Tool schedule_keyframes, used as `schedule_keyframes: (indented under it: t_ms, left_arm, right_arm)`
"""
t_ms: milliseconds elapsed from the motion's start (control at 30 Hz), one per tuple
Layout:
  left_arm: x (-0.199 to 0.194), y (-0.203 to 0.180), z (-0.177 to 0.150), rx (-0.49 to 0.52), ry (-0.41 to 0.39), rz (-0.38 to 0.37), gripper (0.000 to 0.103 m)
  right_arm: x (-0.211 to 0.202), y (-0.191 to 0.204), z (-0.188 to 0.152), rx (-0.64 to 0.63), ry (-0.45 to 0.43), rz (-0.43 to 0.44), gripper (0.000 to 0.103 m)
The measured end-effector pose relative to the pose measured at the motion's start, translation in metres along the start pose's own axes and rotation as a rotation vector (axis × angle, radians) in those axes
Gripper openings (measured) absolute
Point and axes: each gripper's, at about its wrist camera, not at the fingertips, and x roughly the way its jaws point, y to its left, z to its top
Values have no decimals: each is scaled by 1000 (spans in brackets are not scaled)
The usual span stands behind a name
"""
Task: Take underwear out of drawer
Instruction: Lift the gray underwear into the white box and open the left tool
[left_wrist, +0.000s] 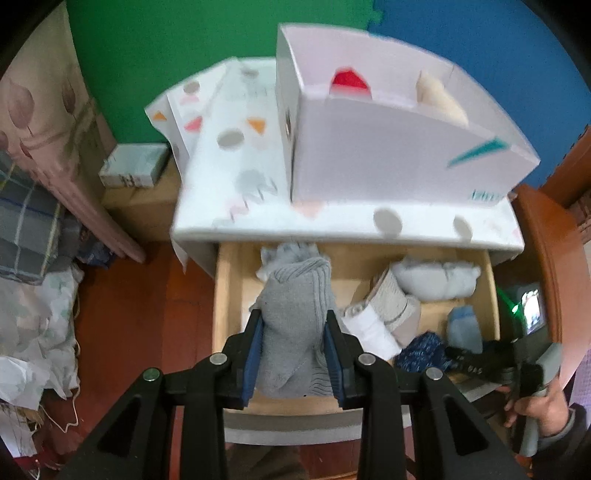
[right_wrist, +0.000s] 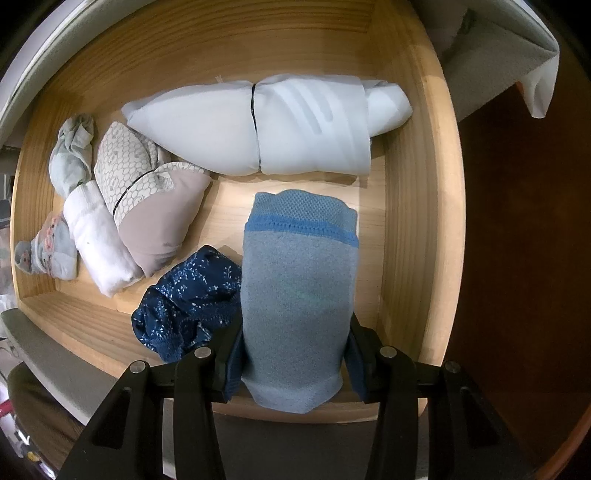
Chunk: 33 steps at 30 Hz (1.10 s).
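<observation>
Underwear, a grey ribbed roll (left_wrist: 295, 317), sits clenched in the left tongs (left_wrist: 294, 354), lifted above the wooden drawer (left_wrist: 229, 291) for removal. The right tongs (right_wrist: 295, 365) grasp a blue folded piece (right_wrist: 299, 295) inside it

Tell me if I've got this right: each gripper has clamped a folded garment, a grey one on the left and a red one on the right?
Nearly. The left gripper does hold a grey garment, but the right gripper holds a light blue garment, not a red one, over the drawer. The right wrist view shows it.
</observation>
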Motion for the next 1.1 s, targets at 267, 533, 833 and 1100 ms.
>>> schedule_keyframes:
  t_ms: [267,533,833,1100]
  left_arm:
    - [-62,6,45,-1,-123,1,31]
    - [-109,-5,102,22,-232,21,31]
    - [-98,-38,156,77,-263,38,31]
    - [-29,-63,176,119,-152,70,31]
  right_arm:
    - [-1,0,-1,-7,3,4,43]
    - [-3,0,-1,-2,2,7,43]
    - [-3,1,-2,3,0,-1,43]
    - [-1,5,-1,0,13,-1,43]
